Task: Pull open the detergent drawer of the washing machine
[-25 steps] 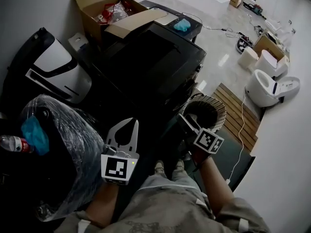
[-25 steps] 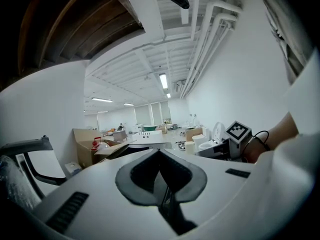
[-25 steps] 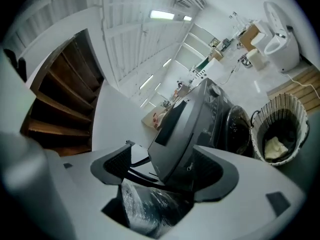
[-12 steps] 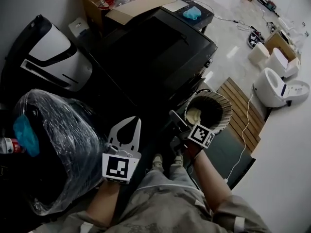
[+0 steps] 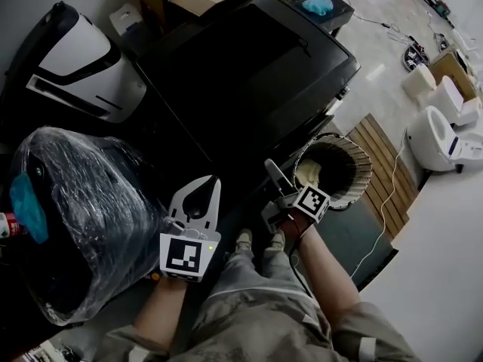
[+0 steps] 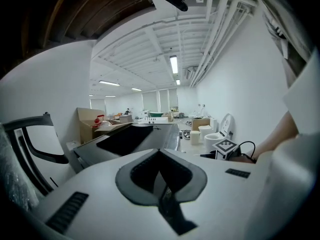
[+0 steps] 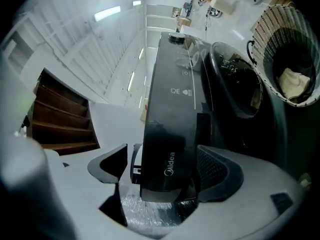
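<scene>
The black washing machine (image 5: 249,74) fills the middle of the head view, seen from above. In the right gripper view its glossy control strip runs away from me, and the near end with the brand name, the drawer front (image 7: 169,170), sits between the jaws of my right gripper (image 7: 162,156). Those jaws are opening and the pads stand off it on both sides. The drawer front looks flush with the strip. In the head view my right gripper (image 5: 273,178) is at the machine's front edge. My left gripper (image 5: 210,181) hangs beside it, shut and empty, with its tips (image 6: 159,151) touching.
A wicker basket (image 5: 361,151) with a pale cloth stands right of the right gripper. A plastic-wrapped black bulk (image 5: 75,217) lies to the left, with a white-and-black appliance (image 5: 75,66) behind it. A wooden slat mat (image 5: 385,164) and toilets (image 5: 445,138) are at right. My shoes (image 5: 245,240) are below.
Both grippers have sunk in front of the machine. The right one has rolled onto its side and edged left to the machine's front edge.
</scene>
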Demonstrator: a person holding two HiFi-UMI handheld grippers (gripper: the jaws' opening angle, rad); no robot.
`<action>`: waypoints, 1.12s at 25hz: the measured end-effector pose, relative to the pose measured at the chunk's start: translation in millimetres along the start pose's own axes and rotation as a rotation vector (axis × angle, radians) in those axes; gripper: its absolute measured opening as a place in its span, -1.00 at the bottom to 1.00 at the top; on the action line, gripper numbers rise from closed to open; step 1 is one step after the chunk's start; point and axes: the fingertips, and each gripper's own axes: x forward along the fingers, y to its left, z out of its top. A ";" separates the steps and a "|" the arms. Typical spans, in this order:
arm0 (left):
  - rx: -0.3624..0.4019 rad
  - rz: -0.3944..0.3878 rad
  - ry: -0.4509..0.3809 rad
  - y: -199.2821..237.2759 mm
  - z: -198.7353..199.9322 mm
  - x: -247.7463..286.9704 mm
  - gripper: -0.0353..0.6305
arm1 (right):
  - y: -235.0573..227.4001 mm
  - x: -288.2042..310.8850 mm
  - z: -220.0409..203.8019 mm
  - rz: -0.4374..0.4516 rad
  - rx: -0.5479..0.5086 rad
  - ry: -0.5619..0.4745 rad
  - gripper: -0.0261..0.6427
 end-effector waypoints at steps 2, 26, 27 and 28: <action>-0.031 0.015 0.000 0.8 -6.3 4.2 -0.84 | -5.8 5.4 -0.7 0.011 0.010 0.012 0.30; -0.098 0.114 0.108 10.0 -51.6 7.4 -0.84 | -13.4 32.3 -6.6 0.177 0.088 0.076 0.31; -0.095 0.115 0.112 10.1 -52.4 6.1 -0.84 | -13.6 32.0 -6.7 0.173 0.089 0.077 0.31; -0.089 0.115 0.116 10.1 -53.2 4.8 -0.84 | -13.8 31.5 -7.1 0.169 0.091 0.078 0.31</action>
